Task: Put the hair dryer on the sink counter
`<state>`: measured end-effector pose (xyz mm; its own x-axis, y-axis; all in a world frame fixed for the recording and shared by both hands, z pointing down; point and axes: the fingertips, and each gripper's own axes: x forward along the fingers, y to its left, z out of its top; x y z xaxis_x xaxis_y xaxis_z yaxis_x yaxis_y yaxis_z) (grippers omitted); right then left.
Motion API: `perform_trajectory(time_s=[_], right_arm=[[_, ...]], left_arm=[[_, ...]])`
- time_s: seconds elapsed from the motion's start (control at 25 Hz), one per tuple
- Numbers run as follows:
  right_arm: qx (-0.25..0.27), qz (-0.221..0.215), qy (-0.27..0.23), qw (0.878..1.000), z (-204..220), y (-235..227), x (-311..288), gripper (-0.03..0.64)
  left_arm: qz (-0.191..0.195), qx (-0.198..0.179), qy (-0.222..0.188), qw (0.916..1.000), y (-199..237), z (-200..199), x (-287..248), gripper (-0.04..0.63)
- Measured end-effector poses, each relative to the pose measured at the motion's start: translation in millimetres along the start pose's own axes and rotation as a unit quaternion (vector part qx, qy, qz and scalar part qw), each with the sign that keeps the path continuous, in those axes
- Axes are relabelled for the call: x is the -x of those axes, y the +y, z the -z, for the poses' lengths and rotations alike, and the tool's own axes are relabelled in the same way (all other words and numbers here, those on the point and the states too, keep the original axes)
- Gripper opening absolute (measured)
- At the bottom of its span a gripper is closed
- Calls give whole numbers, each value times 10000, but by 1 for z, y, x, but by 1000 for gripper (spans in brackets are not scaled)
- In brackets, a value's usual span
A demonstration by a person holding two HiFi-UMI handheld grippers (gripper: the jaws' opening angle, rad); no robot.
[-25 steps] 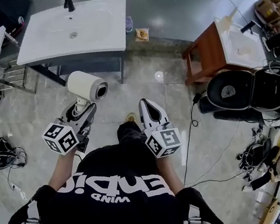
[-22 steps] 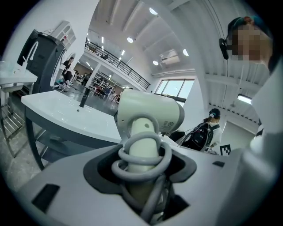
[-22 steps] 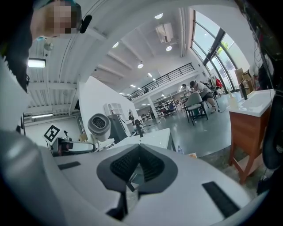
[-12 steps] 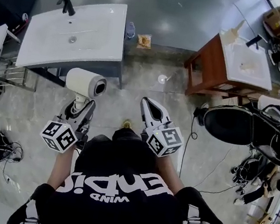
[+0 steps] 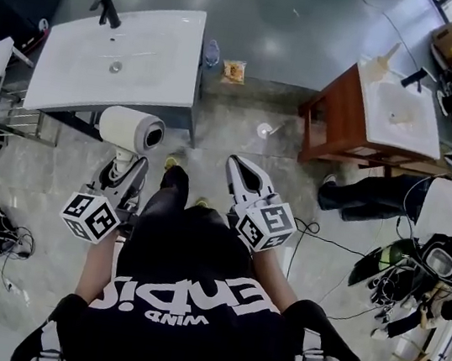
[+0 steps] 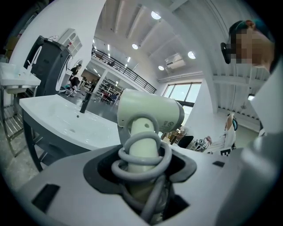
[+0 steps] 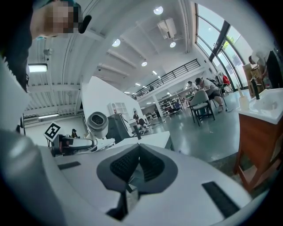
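A cream-white hair dryer (image 5: 131, 129) stands upright in my left gripper (image 5: 124, 169), its handle (image 6: 141, 145) wrapped in coils of grey cord and clamped between the jaws. Its barrel (image 6: 150, 111) points right, just short of the white sink counter (image 5: 168, 60). The counter (image 6: 66, 126) has a black tap (image 5: 107, 5) at its far edge. My right gripper (image 5: 239, 176) is shut with nothing in it, beside the left one over the floor. From the right gripper view the hair dryer (image 7: 97, 125) and the left gripper show at the left.
A wooden washstand (image 5: 338, 117) with a white basin stands at the right. A small bottle (image 5: 212, 51) and a snack packet (image 5: 236, 71) lie on the floor behind the counter. Bags, cables and a person (image 5: 393, 198) lying down fill the right side. A metal rack (image 5: 5, 128) is left.
Both grippers and the person have moved forward toward the sink counter; the hair dryer is now close to its front edge. Grip unchanged.
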<state>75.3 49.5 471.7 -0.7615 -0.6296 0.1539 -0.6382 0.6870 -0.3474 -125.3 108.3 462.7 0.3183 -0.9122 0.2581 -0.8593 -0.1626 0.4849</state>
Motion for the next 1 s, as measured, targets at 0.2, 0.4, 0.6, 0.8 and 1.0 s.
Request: perform_trajectory(time_s=[0.2, 0.4, 0.6, 0.8, 1.0], right_arm=[[-28, 163, -41, 9999, -5, -20, -8, 18], [-19, 178, -4, 9998, -6, -32, -24, 18], [51, 121, 21, 9999, -15, -39, -51, 18], [53, 106, 22, 9999, -27, -47, -80, 18], [69, 60, 25, 10000, -41, -57, -109, 18]], left_arm=[[45, -54, 1, 10000, 6, -8, -24, 268], [91, -18, -4, 10000, 13, -14, -45, 268], [130, -17, 2, 9999, 25, -25, -63, 268], [136, 48, 57, 9999, 41, -39, -83, 268], [160, 38, 51, 9999, 54, -61, -110, 268]])
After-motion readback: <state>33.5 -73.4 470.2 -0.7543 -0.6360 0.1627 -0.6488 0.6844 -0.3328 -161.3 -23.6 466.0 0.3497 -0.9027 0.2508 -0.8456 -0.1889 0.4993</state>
